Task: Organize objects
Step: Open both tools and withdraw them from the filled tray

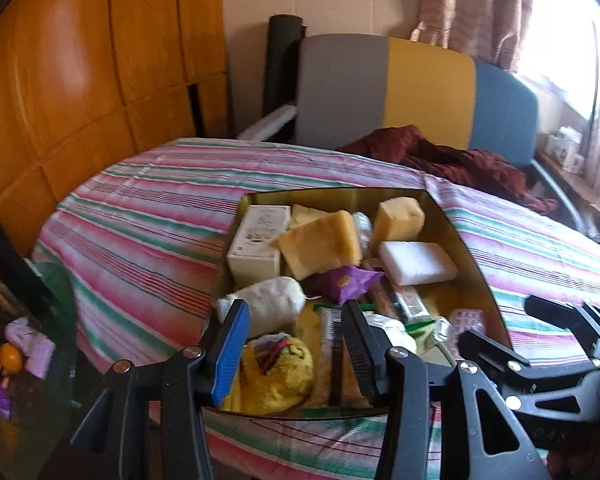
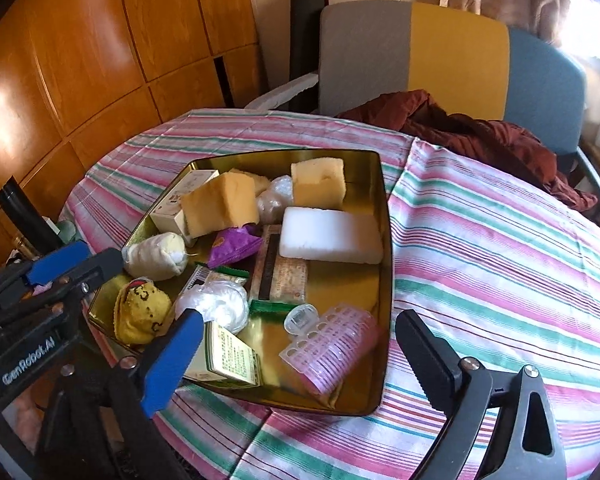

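A gold metal tray sits on the striped tablecloth, filled with several items: yellow sponges, a white foam block, a purple packet, a rolled white sock, a yellow knit toy and a pink hair roller. My left gripper is open and empty above the tray's near left corner, over the yellow toy. My right gripper is open and empty above the tray's near edge, the pink roller between its fingers in view.
A dark red cloth lies at the table's far side by a grey, yellow and blue chair. Wooden wardrobe panels stand left. Small toys lie on the floor at the lower left.
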{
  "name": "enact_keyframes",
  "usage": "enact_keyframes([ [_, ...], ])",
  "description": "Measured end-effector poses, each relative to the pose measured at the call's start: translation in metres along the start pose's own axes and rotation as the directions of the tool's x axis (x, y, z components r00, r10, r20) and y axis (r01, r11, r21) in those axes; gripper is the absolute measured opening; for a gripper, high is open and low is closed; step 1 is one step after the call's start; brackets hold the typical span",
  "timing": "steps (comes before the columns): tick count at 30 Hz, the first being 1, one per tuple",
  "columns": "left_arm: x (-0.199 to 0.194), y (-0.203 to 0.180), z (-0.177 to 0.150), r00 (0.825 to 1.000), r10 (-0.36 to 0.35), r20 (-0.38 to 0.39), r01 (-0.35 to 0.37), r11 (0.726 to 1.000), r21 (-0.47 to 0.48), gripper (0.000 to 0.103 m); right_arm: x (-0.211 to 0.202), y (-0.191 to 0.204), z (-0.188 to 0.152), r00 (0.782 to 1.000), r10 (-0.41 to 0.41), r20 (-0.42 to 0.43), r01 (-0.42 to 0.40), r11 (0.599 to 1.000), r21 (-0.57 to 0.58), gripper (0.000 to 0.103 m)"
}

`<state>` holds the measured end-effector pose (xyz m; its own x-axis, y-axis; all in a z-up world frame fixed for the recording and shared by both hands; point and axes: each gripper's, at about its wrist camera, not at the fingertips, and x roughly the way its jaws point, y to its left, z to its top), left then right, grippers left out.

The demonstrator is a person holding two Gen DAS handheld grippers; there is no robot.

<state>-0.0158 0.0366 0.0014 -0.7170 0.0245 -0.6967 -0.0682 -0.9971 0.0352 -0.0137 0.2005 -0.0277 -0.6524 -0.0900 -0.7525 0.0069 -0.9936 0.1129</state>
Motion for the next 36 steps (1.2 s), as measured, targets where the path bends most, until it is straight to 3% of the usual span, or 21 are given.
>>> enact_keyframes([
  [14,-0.019,-0.008,-0.003,0.995,-0.087,0.040,0.088,0.996,-0.020,0.048,-0.009,-0.001,-0.010,0.999,-0.031,0.037,0.030,0.999,0.037,0.097],
  [23,-0.022,-0.008,-0.004,0.995,-0.068,0.067,0.069,0.998,-0.012,0.048,-0.010,0.000,-0.011,0.998,-0.042,0.044,0.041,0.999,0.024,0.097],
  [36,-0.020,-0.005,-0.006,0.995,-0.089,0.045,0.090,0.996,-0.022,0.048,-0.009,0.003,-0.011,0.998,-0.046,0.043,0.046,0.999,0.011,0.098],
])
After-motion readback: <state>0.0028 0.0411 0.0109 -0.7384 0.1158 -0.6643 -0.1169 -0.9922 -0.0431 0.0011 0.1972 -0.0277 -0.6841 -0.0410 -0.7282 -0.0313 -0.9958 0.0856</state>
